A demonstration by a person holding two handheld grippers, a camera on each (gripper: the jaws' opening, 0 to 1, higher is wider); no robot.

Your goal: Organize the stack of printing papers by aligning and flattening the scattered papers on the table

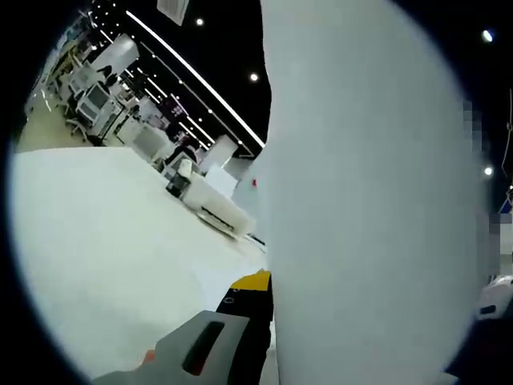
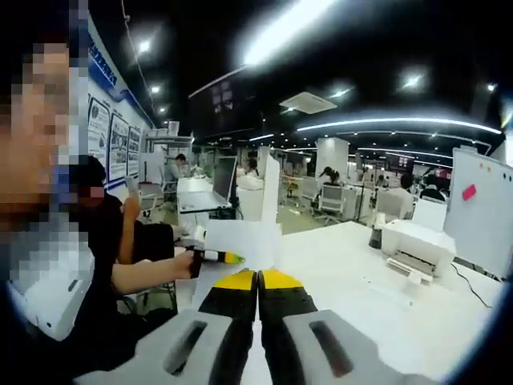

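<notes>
We hold the paper stack [image 2: 258, 210] upright above the white table [image 2: 361, 281], our right gripper [image 2: 258, 280] and left gripper [image 1: 255, 301] both clamped on its edges, apparently to square the sheets.

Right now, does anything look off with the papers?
Yes. The papers are lifted off the table, held on edge between the right gripper and left gripper, not flat. In the left gripper view a sheet blocks the lens.

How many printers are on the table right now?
1. The printer sits on the table, to the right in the right gripper view. The paper blocks much of the left gripper view, so another could be hidden.
</notes>
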